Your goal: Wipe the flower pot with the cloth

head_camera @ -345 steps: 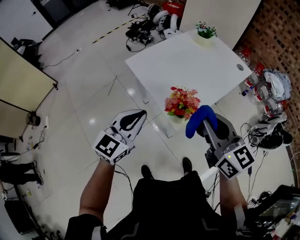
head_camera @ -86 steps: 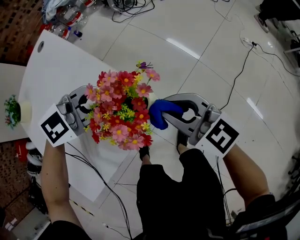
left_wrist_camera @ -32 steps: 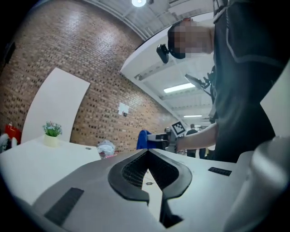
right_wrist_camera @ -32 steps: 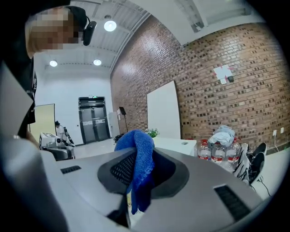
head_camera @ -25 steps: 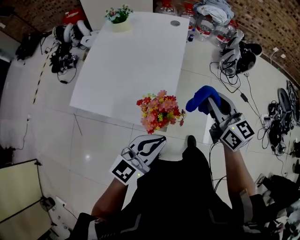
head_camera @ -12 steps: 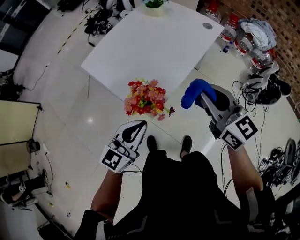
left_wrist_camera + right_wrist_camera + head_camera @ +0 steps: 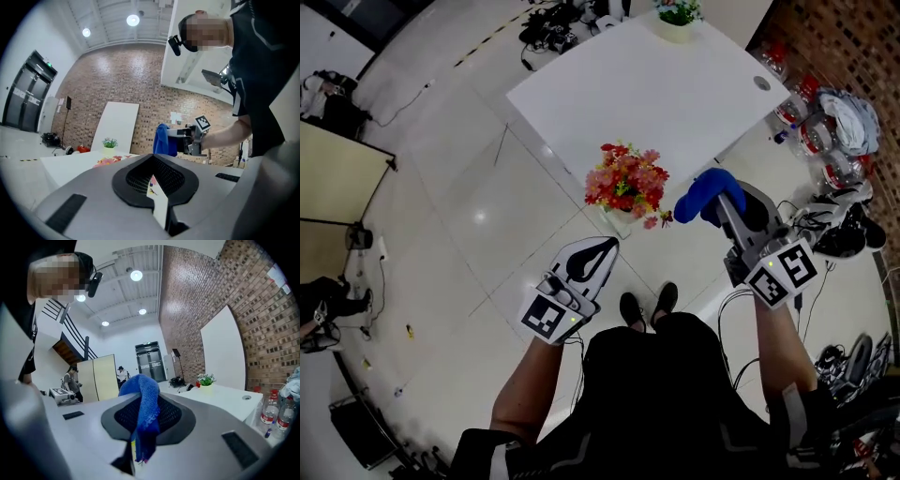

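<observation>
The flower pot (image 7: 619, 221) is sitting under its flowers (image 7: 625, 180) at the near corner of the table (image 7: 647, 84). The cloth (image 7: 703, 194) is hanging just to its right, and the right gripper (image 7: 719, 199), the nearer one, is clamping it in its jaws. The left gripper (image 7: 598, 251) is hovering nearer the person, jaws together and empty.

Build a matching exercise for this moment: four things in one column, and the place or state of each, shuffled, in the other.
Things
1. blue cloth
2. left gripper
3. flower pot with red and pink blooms
4. small green plant

Places or states
A. at the far end of the white table
B. jaws together, held over the floor
C. clamped in the right gripper
D. at the table's near corner

Pairs: 1-C, 2-B, 3-D, 4-A
</observation>
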A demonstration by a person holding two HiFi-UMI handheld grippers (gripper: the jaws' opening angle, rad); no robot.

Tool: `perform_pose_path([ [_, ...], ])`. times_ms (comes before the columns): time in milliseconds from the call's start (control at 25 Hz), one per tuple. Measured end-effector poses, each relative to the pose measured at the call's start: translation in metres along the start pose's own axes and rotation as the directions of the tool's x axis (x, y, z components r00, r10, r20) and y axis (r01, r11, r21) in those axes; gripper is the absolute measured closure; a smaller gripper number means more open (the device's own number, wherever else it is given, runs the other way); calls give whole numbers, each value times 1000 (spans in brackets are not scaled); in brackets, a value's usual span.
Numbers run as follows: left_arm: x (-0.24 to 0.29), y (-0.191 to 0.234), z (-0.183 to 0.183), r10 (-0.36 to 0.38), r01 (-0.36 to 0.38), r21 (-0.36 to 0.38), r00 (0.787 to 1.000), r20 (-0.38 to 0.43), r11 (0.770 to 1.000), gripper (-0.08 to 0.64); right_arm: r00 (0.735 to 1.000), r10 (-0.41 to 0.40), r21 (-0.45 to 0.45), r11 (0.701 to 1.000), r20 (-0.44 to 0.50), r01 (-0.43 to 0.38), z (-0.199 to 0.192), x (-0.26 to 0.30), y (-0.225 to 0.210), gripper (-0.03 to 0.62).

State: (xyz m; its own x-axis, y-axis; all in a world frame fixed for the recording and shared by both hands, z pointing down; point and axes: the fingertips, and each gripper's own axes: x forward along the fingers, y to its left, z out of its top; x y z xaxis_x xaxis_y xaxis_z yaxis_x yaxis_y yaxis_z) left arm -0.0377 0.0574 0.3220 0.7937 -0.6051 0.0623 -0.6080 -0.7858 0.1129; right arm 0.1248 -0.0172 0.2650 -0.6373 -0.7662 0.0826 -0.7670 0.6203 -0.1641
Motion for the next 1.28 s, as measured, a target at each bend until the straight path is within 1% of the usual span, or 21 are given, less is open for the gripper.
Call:
perform_pose_path([
  [80, 1, 1, -1, 6, -6, 10, 1000, -3, 1000, 558, 1000, 2, 0, 1000, 5, -2, 0, 1, 2, 534],
  [160, 6, 4, -6, 27, -26, 13, 999, -19, 1000, 558, 1000, 10, 6, 1000, 10, -10, -1, 0, 2, 534],
  [320, 19, 19, -25, 76, -75, 17, 993, -89, 997, 558, 999, 53, -1, 999, -2, -53, -4, -2, 1, 534],
  [400, 25, 25, -38, 96, -94, 24, 988, -119, 995, 558, 997, 69, -4, 998, -18, -69, -7, -1, 1, 534],
  [440, 28, 29, -46, 107, -106, 15, 986, -128, 994, 558, 997, 77, -6, 997, -23, -77, -8, 0, 1, 534],
  [520, 34, 40, -65, 134, -136, -9, 982, -132, 991, 558, 995, 92, -10, 996, -33, -93, -12, 0, 2, 534],
  [600, 44, 54, -84, 151, -152, -3, 980, -133, 988, 558, 994, 103, -9, 995, -43, -104, -19, 1, -2, 534],
  [680, 55, 61, -98, 145, -143, 20, 979, -141, 989, 558, 993, 107, 0, 994, -56, -107, -30, 0, -5, 534],
  [880, 66, 79, -113, 132, -130, 24, 982, -137, 991, 558, 992, 95, 29, 995, -88, -93, -60, -7, -4, 534],
  [1000, 75, 86, -118, 101, -94, 53, 984, -149, 994, 558, 993, 82, 46, 996, -87, -79, -72, -6, -7, 534],
  [1080, 80, 86, -120, 66, -59, 54, 987, -147, 997, 558, 993, 82, 53, 996, -87, -78, -81, -9, -7, 534],
  [1160, 82, 85, -120, 27, -19, 47, 987, -157, 999, 558, 991, 92, 43, 995, -97, -89, -93, -9, 0, 534],
  [1280, 75, 88, -119, 5, 1, 30, 986, -169, 1000, 558, 982, 134, 36, 991, -130, -130, -120, 5, 33, 534],
])
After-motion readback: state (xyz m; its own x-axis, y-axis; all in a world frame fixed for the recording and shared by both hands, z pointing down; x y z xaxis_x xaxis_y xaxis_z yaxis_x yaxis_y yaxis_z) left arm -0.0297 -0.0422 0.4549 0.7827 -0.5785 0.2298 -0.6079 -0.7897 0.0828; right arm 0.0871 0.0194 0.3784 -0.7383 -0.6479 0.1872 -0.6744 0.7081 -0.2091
